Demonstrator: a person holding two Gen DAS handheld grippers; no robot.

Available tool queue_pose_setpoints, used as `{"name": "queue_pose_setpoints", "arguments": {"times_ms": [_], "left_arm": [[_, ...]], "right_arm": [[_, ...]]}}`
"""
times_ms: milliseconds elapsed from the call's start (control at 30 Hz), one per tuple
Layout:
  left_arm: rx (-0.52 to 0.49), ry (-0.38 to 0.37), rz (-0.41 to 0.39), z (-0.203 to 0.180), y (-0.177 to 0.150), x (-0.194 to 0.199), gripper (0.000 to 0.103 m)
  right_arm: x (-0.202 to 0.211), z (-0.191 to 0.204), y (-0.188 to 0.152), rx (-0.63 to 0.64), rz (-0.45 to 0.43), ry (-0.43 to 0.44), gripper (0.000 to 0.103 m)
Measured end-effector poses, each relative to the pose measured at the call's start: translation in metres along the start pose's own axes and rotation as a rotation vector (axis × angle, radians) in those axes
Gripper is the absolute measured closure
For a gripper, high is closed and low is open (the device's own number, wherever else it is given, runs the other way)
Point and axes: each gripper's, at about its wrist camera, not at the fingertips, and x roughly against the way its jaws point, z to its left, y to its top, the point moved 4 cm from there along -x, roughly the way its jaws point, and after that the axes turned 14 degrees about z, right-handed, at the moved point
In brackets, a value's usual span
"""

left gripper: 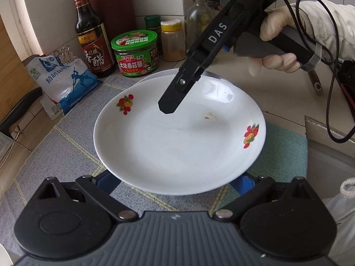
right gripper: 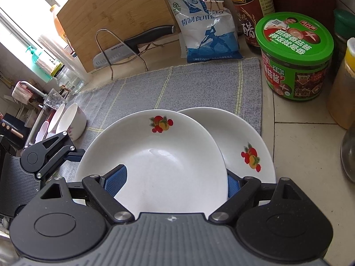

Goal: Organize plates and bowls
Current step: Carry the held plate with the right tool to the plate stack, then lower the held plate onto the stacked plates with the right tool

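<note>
Two fruit-patterned plates sit over the grey mat (right gripper: 155, 88) on the kitchen worktop, the upper plate (right gripper: 155, 155) overlapping the lower plate (right gripper: 248, 141) but off-centre. The right tool (right gripper: 175, 184) is clamped across the upper plate's near rim, blue pads (right gripper: 116, 181) on either side. The left tool (left gripper: 175, 181) straddles that plate's opposite edge; whether it is gripping cannot be told. The stack looks part-made: the upper plate still needs squaring, and bowls (right gripper: 73, 120) wait at the mat's sink-side edge. Free mat lies behind the plates; a green-lidded jar (right gripper: 295, 57) and bottles (left gripper: 93, 28) crowd the wall-side edge.
</note>
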Motion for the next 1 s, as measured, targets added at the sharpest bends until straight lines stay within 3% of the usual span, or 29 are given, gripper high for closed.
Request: {"name": "queue_pose_setpoints", "arguments": {"times_ms": [1000], "left_arm": [[-0.112,-0.011,-0.002,0.015,0.008,-0.015,0.002]], "right_arm": [[0.024,-0.015,-0.025,-0.103,-0.049,-0.054,0.005]]}}
